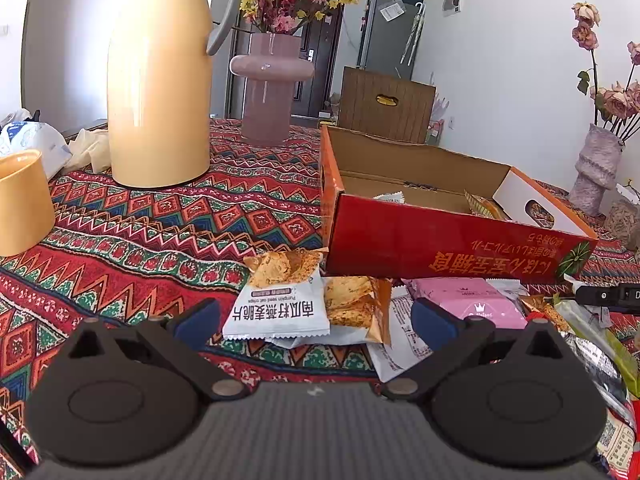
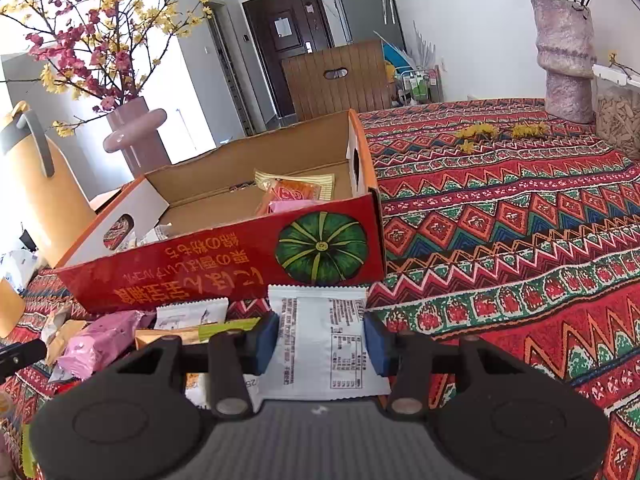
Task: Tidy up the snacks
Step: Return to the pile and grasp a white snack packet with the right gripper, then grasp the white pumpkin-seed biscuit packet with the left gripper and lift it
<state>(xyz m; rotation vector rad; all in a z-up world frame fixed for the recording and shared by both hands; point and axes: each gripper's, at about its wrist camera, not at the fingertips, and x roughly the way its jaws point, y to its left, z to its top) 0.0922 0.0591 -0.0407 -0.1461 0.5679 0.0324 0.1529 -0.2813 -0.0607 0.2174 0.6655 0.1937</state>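
A few snacks already lie in the box (image 2: 224, 268); most remain piled on the cloth (image 2: 520, 216) before it; the right gripper (image 2: 320, 336) pinches a white packet (image 2: 320, 344) there; the left gripper (image 1: 316, 320) hovers spread over an oat packet (image 1: 280, 304).

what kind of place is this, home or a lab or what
Most likely a lived-in home, at a dining table. The table wears a patterned tablecloth and carries a yellow thermos jug and a pink vase of blossom branches. Behind it stand a dark entrance door and a grey fridge.
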